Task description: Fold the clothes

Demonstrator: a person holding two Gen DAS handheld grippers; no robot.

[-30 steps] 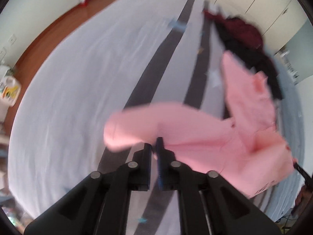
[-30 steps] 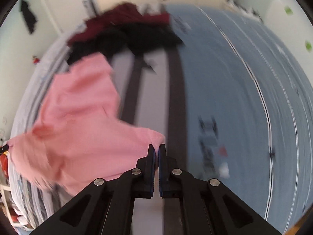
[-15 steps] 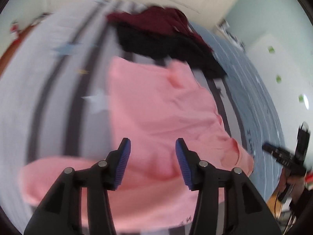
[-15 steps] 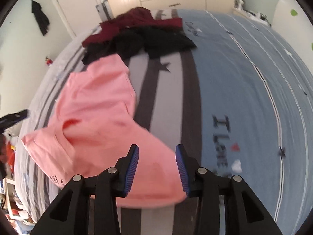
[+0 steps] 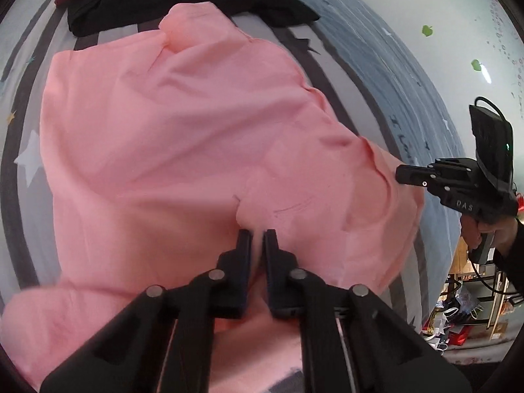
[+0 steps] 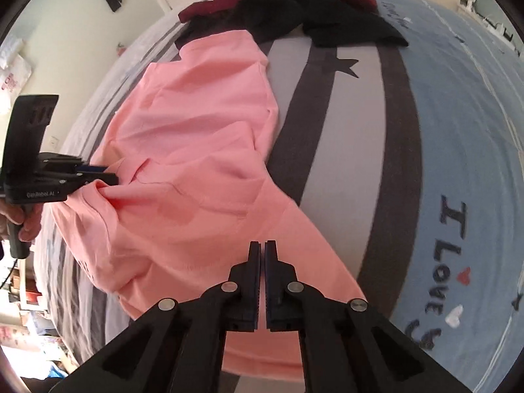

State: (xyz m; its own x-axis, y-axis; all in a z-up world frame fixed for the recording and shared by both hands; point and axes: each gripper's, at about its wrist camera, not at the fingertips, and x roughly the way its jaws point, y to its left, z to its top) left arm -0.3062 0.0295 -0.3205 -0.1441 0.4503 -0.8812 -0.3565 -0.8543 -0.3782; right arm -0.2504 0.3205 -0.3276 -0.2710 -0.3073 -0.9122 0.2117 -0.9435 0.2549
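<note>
Bedspread (image 5: pixel 370 65) with grey stripes and blue field, one pink shirt (image 5: pixel 170 124) spread across it.

Left wrist view: one pink shirt lies with its long axis running away from the camera toward the one dark clothes pile (image 5: pixel 170 3) at the far end. The left gripper (image 5: pixel 258 234) has its fingers pinched together on a raised fold of the shirt's near part. The right gripper (image 5: pixel 401 173) meets the shirt's right edge; whether it grips cloth cannot be told from here.
Right wrist view: the shirt (image 6: pixel 196 150) stretches from the near edge up to the dark pile (image 6: pixel 294 9), left of the dark stripes. The right gripper (image 6: pixel 263 245) is pressed nearly shut, pink cloth beneath it. The left gripper (image 6: pixel 113 177) bites a bunched fold on the shirt's left side.
</note>
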